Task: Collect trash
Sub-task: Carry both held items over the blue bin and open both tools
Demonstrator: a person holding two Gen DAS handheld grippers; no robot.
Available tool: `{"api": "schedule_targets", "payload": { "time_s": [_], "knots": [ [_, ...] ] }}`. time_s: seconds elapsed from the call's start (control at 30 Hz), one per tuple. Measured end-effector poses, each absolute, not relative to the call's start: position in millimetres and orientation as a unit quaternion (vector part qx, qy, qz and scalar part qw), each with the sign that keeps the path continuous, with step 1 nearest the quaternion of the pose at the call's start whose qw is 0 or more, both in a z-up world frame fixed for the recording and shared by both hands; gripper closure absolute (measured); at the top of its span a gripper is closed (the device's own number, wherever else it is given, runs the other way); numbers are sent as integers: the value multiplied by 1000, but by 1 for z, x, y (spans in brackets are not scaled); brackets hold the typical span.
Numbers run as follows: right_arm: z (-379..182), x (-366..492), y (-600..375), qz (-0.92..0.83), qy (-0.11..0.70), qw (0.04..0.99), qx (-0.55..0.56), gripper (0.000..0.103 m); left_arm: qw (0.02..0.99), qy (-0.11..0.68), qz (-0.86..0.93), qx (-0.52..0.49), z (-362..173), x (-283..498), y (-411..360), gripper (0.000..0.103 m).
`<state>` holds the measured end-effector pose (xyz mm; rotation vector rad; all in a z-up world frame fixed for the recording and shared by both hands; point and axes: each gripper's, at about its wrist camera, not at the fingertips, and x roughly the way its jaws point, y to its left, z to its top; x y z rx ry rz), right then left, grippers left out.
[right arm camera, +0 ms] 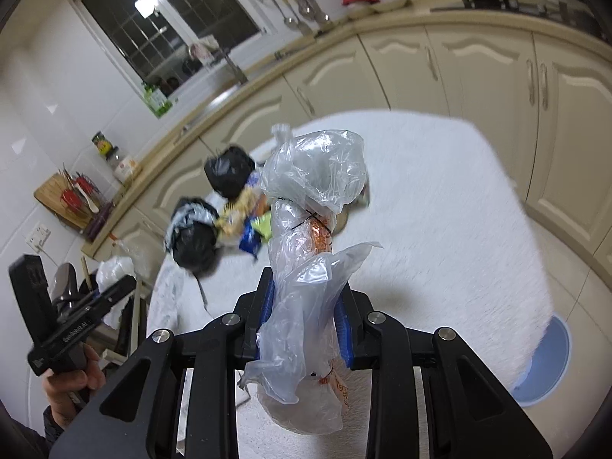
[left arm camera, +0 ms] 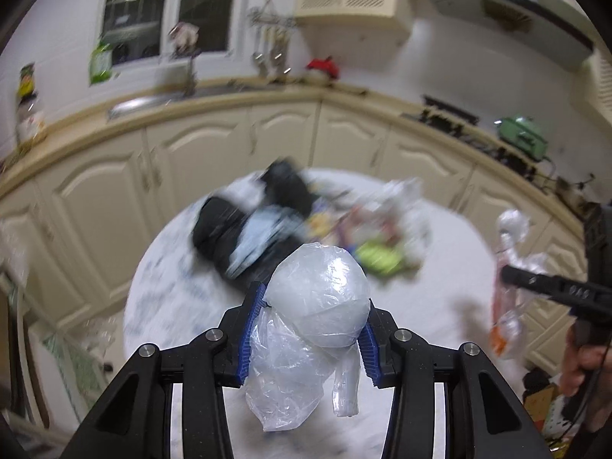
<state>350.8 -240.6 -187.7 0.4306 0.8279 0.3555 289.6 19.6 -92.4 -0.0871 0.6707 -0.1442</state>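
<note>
You are gripping a clear crumpled bag (left arm camera: 317, 306) in the left gripper (left arm camera: 311, 329) and a knotted plastic bag (right arm camera: 306, 267) in the right gripper (right arm camera: 306, 325), both above the white table (right arm camera: 440, 210). Judged light, soft, slippery: pinch bunched folds.

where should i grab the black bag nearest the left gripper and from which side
Judging from the right wrist view, grip the black bag on its crumpled upper folds, coming from above. The body looks round and bulky, too wide for the jaws, and wrappers crowd one side.
</note>
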Motion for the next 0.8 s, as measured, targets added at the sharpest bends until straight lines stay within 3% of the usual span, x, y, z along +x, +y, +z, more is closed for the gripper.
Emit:
{"api": "schedule_targets", "payload": {
  "time_s": [0.23,0.4,0.57,0.8],
  "knots": [
    [-145,323,-307,131,332,907,225,75,945,283,-161,-28,-45,304,-60,62],
    [-130,290,-379,62,303,921,238,75,925,289,-246,-16,-41,320,-137,62],
    [-154,253,-454,-23,313,912,265,75,882,342,-323,-2,-72,342,-228,62],
    [-230,230,-519,-88,361,872,320,75,825,426,-368,46,-148,375,-338,62]
  ]
}}
